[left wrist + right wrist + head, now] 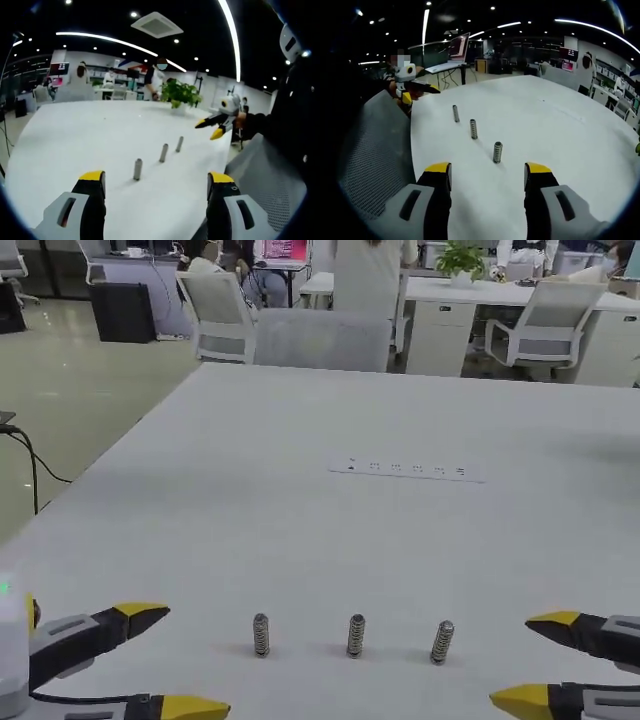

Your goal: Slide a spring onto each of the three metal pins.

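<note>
The big white table (400,540) held it all. The left gripper (165,660) and the right gripper (525,660) were at its near edge, both wide open and holding nothing. Between them three springs (356,635) stood in a row, each on its pin (357,619). The job looked done (no loose spring lay about), so the next move was likely just checking.

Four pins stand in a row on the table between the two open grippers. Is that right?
No. Three pins stand in the row, not four, as the head view shows. They do stand between the open left gripper and right gripper.
</note>
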The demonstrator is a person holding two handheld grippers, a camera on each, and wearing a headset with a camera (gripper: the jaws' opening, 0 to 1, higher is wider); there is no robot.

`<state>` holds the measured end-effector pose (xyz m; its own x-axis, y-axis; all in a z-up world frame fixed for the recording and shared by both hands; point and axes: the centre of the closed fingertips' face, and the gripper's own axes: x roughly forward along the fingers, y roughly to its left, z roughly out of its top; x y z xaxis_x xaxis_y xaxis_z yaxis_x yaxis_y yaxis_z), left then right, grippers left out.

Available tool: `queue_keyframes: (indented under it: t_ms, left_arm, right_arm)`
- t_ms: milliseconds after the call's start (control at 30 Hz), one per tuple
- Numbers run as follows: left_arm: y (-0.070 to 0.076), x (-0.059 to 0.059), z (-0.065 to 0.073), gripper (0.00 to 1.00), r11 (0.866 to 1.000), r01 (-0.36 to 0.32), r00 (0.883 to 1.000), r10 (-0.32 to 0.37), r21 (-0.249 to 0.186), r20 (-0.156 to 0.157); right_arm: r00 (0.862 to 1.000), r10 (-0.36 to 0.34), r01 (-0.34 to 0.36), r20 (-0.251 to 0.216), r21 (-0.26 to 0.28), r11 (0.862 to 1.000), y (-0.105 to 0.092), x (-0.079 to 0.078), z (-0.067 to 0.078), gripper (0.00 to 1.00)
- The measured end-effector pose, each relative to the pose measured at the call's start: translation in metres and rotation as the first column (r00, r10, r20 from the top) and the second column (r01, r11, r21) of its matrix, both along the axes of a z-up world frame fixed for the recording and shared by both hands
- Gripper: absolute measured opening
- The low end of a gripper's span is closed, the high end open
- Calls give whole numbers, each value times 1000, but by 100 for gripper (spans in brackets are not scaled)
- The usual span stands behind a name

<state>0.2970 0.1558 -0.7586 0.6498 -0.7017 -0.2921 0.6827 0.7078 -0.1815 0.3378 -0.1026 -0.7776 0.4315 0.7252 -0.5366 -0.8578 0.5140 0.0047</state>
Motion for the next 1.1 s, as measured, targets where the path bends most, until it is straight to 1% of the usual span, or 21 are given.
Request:
queue_keyframes:
  t_ms: [300,467,1100]
  left_arm:
    - [-1,0,-2,81,1000,4,1000,-4,-7,0]
    - [-2,0,-4,81,1000,9,1000,-9,-4,-4]
    - [-1,0,-5,81,1000,2,1000,-2,-1,-5]
  right_arm:
    - [1000,3,-3,-8,-4,1000,3,-1,-5,58]
    - [1000,4,-4,-12,-11,1000,3,-2,-7,59]
    - [1000,9,-10,-13,-16,1000,4,-3,-7,59]
